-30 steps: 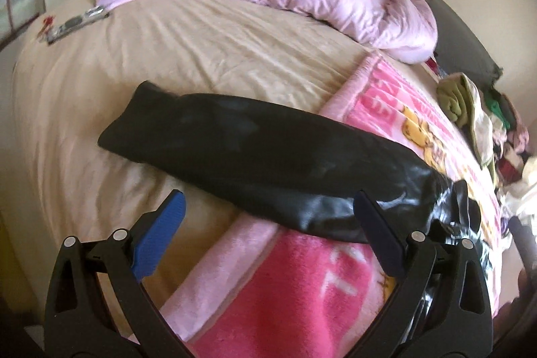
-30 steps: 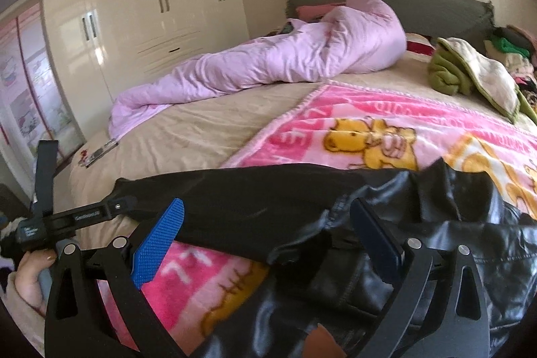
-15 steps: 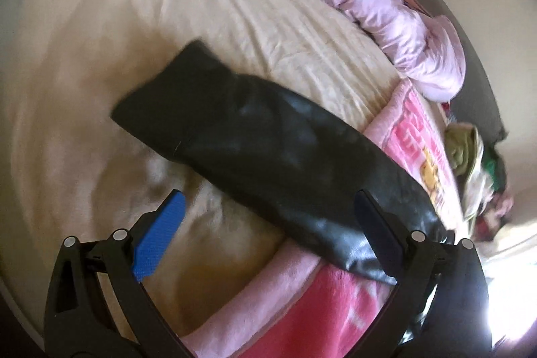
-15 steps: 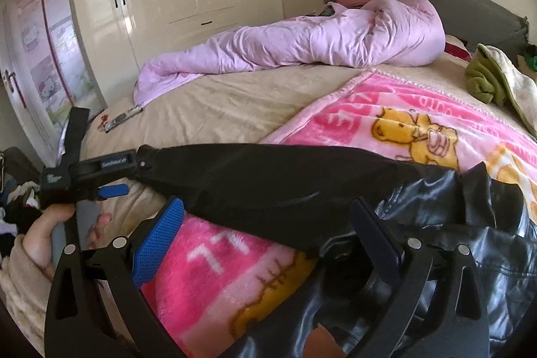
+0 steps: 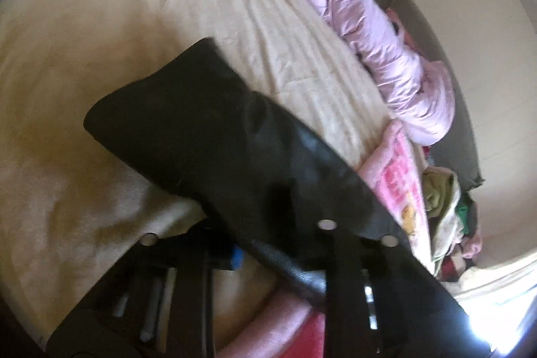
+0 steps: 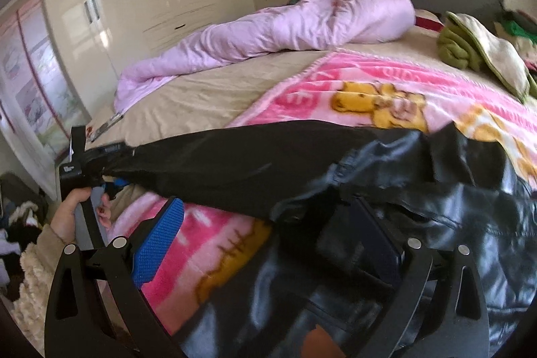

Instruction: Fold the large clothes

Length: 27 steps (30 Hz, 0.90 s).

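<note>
One black jacket [image 6: 386, 190] lies on the bed [image 6: 201, 96]; left tongs [image 5: 278, 244] have just closed on its sleeve [image 5: 201, 136]; right tongs [image 6: 268, 240] gape above it. No writing is legible.

A black jacket [image 6: 419, 207] of shiny, leather-like cloth lies on the bed. Its body is bunched and creased at the near right in the right wrist view, with glossy folds piled on one another and its collar edge standing up a little. One long sleeve [image 6: 235, 163] stretches out flat to the left from that heap, smooth and dull beside the crumpled body, tapering toward its cuff at the far left. In the left wrist view the same sleeve [image 5: 208, 136] runs slantwise from near right to far left, its blunt cuff end lying flat, its nearer part slightly glossy and blurred.
</note>
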Available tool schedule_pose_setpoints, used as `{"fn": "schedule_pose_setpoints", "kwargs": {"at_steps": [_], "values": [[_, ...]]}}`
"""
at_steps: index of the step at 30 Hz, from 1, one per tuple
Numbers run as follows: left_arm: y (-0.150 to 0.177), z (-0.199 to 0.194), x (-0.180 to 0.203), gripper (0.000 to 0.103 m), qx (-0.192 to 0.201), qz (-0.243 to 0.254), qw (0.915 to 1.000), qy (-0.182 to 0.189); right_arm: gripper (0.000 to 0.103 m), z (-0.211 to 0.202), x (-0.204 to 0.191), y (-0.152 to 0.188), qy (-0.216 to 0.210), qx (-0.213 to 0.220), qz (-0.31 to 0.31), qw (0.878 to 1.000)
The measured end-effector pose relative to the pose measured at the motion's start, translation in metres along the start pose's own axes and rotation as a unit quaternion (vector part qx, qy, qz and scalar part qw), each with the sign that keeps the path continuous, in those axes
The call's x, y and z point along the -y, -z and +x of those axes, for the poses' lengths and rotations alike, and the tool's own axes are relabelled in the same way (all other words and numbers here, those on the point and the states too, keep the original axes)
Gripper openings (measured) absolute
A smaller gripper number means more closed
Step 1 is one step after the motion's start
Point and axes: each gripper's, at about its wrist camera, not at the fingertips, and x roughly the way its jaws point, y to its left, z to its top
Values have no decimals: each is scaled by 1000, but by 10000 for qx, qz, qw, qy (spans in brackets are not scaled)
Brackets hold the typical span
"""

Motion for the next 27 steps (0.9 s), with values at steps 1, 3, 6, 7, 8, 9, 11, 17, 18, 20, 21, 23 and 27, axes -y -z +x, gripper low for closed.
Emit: {"fn": "schedule_pose_setpoints", "kwargs": {"at_steps": [1,3,6,7,8,9,11,17,18,20,21,23,27], "values": [[0,-6,8,5,111,141,9998,55,99,-6,6,2,46,31,51,10000],[0,-18,24,4,287,370,9986,233,99,-14,14,5,90,82,117,9999],[5,-46,50,2,565,792,9935,594,99,-26,27,11,139,153,270,9994],[6,-53,56,1,619,887,9917,689,99,-32,33,14,170,173,335,9991],[8,-61,63,1,684,1003,9893,806,99,-36,37,16,206,193,380,9989],[11,-68,70,1,749,1102,9870,900,99,-40,41,19,251,219,429,9985],[18,-83,85,1,881,1328,9810,1105,99,-49,50,26,348,259,533,9976],[43,-111,127,1,1080,1845,9638,1594,99,-77,81,51,429,452,1129,9916],[46,-115,133,1,1090,1907,9613,1662,99,-81,86,54,448,476,1202,9906],[54,-123,149,1,1123,2095,9546,1794,99,-90,93,60,518,542,1283,9889],[56,-125,155,1,1131,2150,9527,1827,99,-95,96,62,564,580,1298,9882],[64,-128,173,1,1107,2304,9474,1924,99,-105,102,66,676,657,1335,9866],[79,-132,199,0,1056,2536,9394,2052,99,-119,115,72,750,753,1521,9826]]}}
